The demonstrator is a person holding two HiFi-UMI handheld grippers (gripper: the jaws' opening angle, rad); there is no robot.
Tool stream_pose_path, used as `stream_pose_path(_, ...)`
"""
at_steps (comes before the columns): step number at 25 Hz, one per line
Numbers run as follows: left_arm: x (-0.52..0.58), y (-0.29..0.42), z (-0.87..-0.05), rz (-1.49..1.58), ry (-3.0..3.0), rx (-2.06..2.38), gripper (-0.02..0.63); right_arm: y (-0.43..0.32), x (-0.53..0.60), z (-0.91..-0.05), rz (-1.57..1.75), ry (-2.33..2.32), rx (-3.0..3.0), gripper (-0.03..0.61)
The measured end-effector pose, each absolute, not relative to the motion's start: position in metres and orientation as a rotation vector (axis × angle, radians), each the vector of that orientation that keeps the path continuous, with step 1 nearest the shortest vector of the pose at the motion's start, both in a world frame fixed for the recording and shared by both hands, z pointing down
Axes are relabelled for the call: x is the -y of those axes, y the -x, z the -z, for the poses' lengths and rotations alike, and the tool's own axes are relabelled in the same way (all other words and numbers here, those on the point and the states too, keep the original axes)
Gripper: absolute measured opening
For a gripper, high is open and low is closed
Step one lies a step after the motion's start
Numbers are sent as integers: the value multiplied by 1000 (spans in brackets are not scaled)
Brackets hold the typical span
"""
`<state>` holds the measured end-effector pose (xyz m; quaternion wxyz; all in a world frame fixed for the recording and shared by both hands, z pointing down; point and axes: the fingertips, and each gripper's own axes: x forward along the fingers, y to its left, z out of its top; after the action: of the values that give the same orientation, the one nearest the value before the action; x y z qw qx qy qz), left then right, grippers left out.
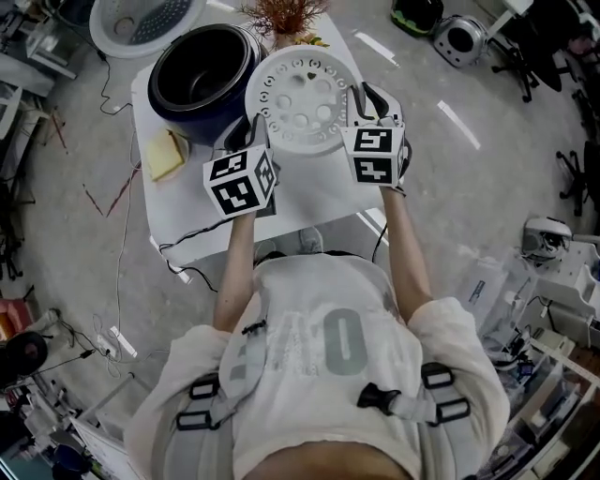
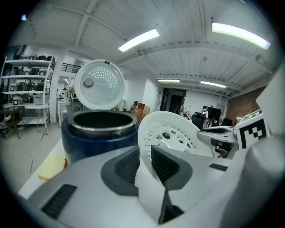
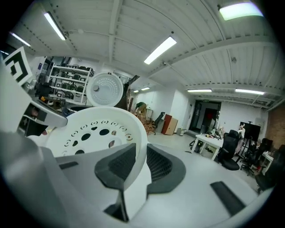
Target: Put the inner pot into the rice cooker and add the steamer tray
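Observation:
The white perforated steamer tray [image 1: 298, 100] is held up above the white table [image 1: 305, 202], gripped on both sides. My left gripper [image 1: 255, 131] is shut on the tray's near-left rim [image 2: 143, 147]. On the opposite side my right gripper [image 1: 361, 101] is shut on its right rim [image 3: 141, 147]. The dark blue rice cooker [image 1: 202, 77] stands at the table's far left, just left of the tray, with its lid [image 1: 145, 23] swung open behind it. The inner pot [image 2: 102, 122] sits inside the cooker, its metal rim showing.
A yellow sponge-like piece [image 1: 165, 155] lies on the table's left edge beside the cooker. A dried plant [image 1: 281, 14] stands behind the tray. Black cables [image 1: 202, 234] trail off the table's near side. Office chairs [image 1: 534, 47] and clutter ring the grey floor.

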<state>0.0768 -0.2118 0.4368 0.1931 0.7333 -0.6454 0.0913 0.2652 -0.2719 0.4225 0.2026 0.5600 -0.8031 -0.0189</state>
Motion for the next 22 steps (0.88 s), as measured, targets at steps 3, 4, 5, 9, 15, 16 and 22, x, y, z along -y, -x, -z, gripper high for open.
stream_pose_path(3,221,-66,-403,-224,-2101,1865,91,-255,280,-392,96,-1588,2290,87)
stream_pose_path(4,223,-62,-393,-213,-2109,1882,91,-251,282,-383,109,-1588,2303,87)
stream_pose_path(5,225,-57,-384,-204,-2116,1898,91,-246,285,-375,122,-1587,2314,89)
stream_pose_path(9,234,-29,-354,-176,-2122,1964,90,-216,296,-346,162,-1570,2361,92)
stream_pose_path(15,253,27,-320,-163,-2106,2054,86,-159,315,-320,173,-1524,2433,98)
stream_pose_path(16,257,36,-316,-166,-2105,2065,87,-150,320,-317,166,-1518,2441,98)
stream_pose_path(22,283,86,-303,-202,-2089,2107,87,-97,349,-310,141,-1505,2446,98)
